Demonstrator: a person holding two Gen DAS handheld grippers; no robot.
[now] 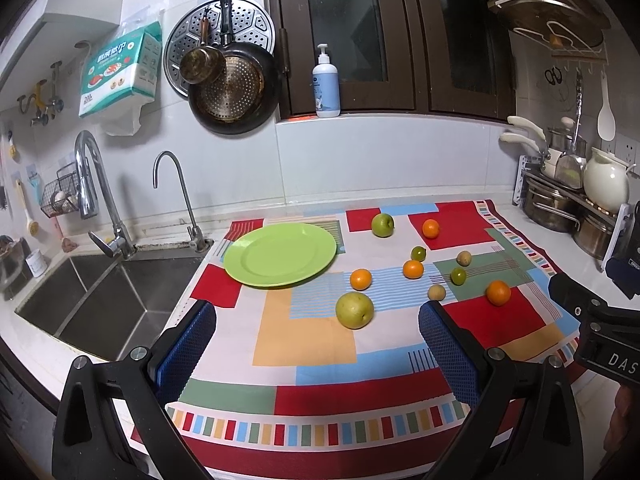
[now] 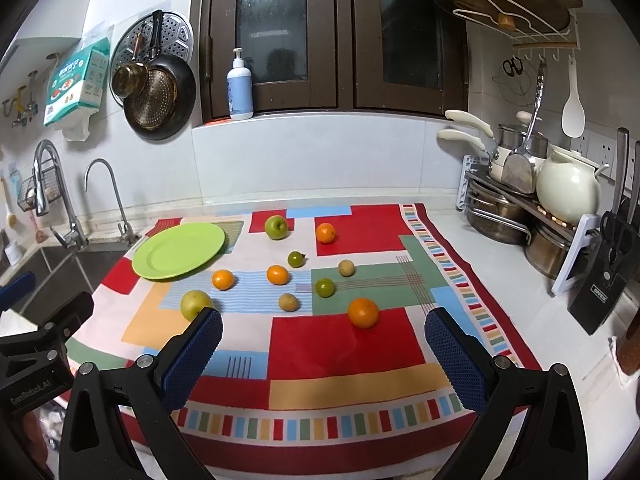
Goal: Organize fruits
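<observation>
An empty green plate [image 1: 280, 255] [image 2: 179, 250] lies at the back left of a patchwork cloth [image 1: 320, 360] [image 2: 340, 352]. Several fruits lie loose on the cloth: a yellow-green pear [image 1: 354, 309] [image 2: 195, 305], a green apple [image 1: 383, 225] [image 2: 276, 227], several oranges [image 1: 498, 292] [image 2: 363, 312], two small green citrus [image 1: 458, 276] [image 2: 325, 287] and two small tan fruits [image 1: 436, 292] [image 2: 288, 302]. My left gripper [image 1: 316, 332] is open and empty above the near cloth, the pear just beyond it. My right gripper [image 2: 323, 336] is open and empty, an orange just ahead of it.
A double steel sink [image 1: 100, 300] with two taps [image 1: 96, 200] lies left of the cloth. A rack of pots and a white teapot [image 2: 568, 192] stands at the right, with a knife block [image 2: 604, 280]. Pans [image 1: 232, 80] hang on the wall.
</observation>
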